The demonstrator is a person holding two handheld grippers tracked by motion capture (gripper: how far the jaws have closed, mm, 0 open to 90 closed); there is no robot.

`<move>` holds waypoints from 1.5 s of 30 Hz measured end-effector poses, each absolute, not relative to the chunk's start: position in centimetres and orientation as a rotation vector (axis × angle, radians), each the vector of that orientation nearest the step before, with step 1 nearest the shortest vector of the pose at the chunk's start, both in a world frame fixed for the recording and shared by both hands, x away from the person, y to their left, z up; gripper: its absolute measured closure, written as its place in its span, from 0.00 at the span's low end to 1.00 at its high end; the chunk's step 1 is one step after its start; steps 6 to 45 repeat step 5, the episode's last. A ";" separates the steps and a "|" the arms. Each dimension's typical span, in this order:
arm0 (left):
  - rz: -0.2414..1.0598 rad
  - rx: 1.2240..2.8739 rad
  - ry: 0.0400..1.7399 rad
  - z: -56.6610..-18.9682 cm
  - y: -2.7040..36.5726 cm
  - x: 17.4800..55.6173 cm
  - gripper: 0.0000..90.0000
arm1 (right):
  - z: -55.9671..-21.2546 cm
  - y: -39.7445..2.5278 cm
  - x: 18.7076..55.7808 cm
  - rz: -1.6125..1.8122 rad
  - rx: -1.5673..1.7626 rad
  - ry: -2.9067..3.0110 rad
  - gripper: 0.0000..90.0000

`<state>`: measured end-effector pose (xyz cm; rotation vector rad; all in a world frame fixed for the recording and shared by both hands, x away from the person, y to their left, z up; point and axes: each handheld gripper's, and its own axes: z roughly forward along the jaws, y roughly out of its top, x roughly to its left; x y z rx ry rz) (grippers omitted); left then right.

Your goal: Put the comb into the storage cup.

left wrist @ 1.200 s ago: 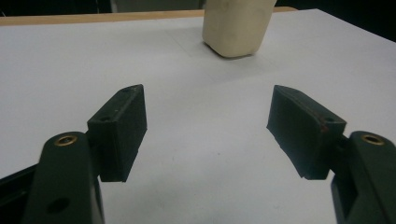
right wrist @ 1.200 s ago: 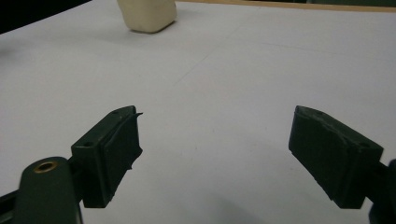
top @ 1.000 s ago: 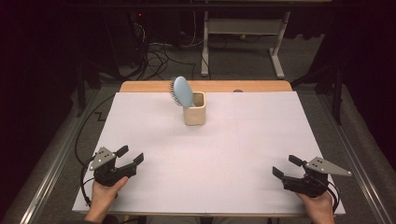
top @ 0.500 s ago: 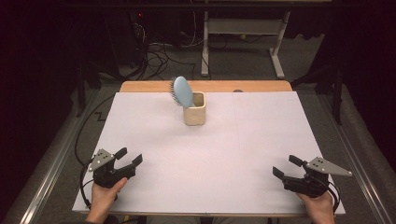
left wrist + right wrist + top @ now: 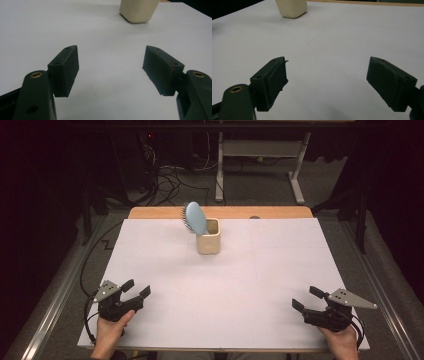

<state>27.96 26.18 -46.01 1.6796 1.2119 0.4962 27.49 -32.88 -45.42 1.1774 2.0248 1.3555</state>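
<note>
- White table (image 5: 250,290): a light, stiff blue hairbrush (image 5: 195,218) stands handle-down in a cream cup (image 5: 209,238); grip its smooth back, avoiding bristles.
- Left hand-held gripper (image 5: 136,289) and right hand-held gripper (image 5: 306,298): both released, empty, well apart from it.

The left gripper (image 5: 137,288) sits a tiny bit closer to the near edge of the table (image 5: 250,285) than a second ago. Its jaws are wide apart, just like before. That little slide is the one change I can see.

Bright table (image 5: 250,285), dark surroundings; close fingers (image 5: 65,71) look perhaps slightly blurred.
</note>
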 end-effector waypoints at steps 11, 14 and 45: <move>0.494 1.672 1.212 -46.0 26.3 28.0 0.33 | -45.4 -32.9 27.5 1.354 1.178 2.027 0.19; 0.494 1.672 1.212 -46.0 26.3 28.0 0.33 | -45.4 -32.9 27.5 1.354 1.178 2.027 0.19; 0.494 1.672 1.212 -46.0 26.3 28.0 0.33 | -45.4 -32.9 27.5 1.354 1.178 2.027 0.19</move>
